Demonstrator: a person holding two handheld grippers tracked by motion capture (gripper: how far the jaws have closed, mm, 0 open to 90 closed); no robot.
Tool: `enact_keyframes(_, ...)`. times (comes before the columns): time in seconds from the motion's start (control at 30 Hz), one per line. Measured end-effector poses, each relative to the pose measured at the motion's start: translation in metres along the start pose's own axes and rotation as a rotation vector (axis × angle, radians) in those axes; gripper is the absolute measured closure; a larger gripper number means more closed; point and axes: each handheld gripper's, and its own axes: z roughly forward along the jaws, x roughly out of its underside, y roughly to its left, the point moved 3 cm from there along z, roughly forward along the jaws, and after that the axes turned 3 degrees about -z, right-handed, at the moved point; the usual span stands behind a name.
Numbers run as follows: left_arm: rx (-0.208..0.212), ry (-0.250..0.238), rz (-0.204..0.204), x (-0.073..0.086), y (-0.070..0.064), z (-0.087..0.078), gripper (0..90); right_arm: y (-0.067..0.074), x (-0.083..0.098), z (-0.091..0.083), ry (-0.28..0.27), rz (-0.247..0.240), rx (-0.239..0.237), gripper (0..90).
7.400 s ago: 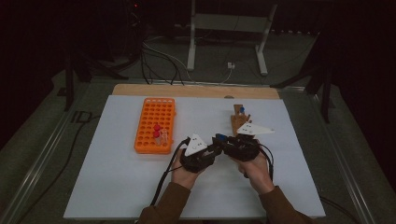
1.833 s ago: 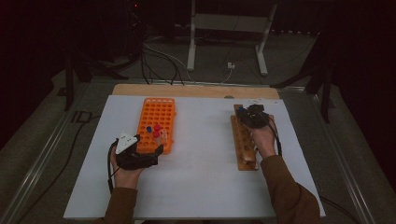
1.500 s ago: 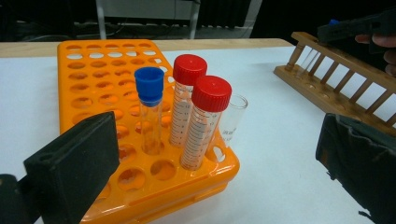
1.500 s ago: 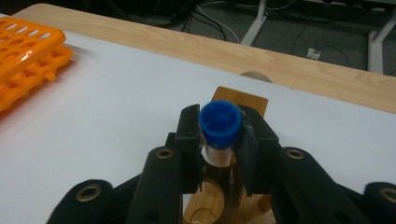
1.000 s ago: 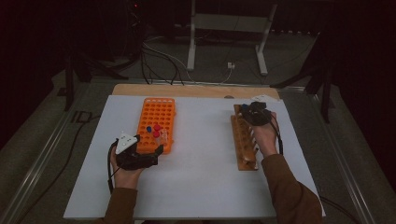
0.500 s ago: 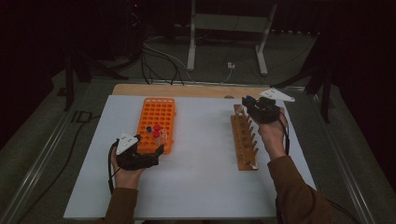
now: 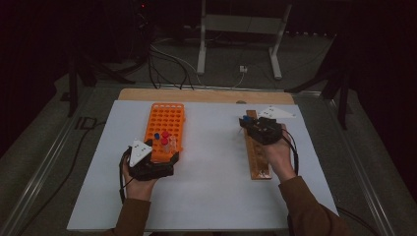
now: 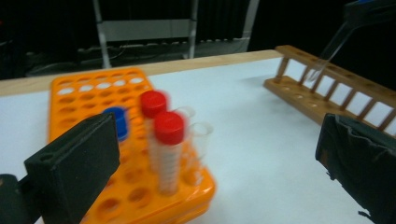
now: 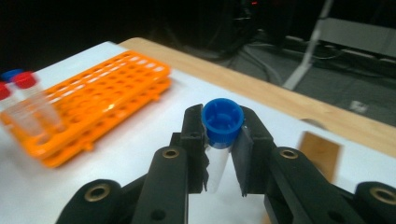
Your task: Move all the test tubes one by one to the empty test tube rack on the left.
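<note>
Right gripper [image 9: 223, 154] clamped on a blue-capped tube [image 9: 221, 135] (over the wooden rack [image 7: 257, 156]), left gripper [image 8: 219, 154] wide open, empty, orange rack [image 7: 164, 129] at its 12 o'clock

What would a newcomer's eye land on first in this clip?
Probably the bright orange rack left of centre on the white table, with red-capped tubes and a blue-capped one standing at its near end. Next comes the blue-capped tube clamped in the right tool, lifted clear above the far end of the wooden rack on the right. The left tool hangs open by the orange rack's near end.
</note>
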Motion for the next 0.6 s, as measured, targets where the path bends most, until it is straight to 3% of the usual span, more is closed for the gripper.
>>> enact_keyframes(0.17, 0.054, -0.002, 0.031, -0.007, -0.02, 0.009, 1.5, 0.02, 0.006, -0.001, 0.002, -0.02, -0.064, 76.0)
enact_keyframes(0.37, 0.142, 0.01, 0.072, -0.012, -0.044, 0.024, 7.4, 0.039, 0.011, -0.001, -0.001, 0.003, -0.145, 76.0)
enact_keyframes(0.5, 0.219, 0.026, 0.073, -0.014, -0.06, 0.036, 14.2, 0.052, 0.011, -0.002, 0.004, 0.005, -0.192, 75.9)
enact_keyframes(0.6, 0.24, 0.04, 0.083, -0.015, -0.069, 0.044, 16.0, 0.062, 0.01, -0.002, 0.007, 0.002, -0.228, 75.8)
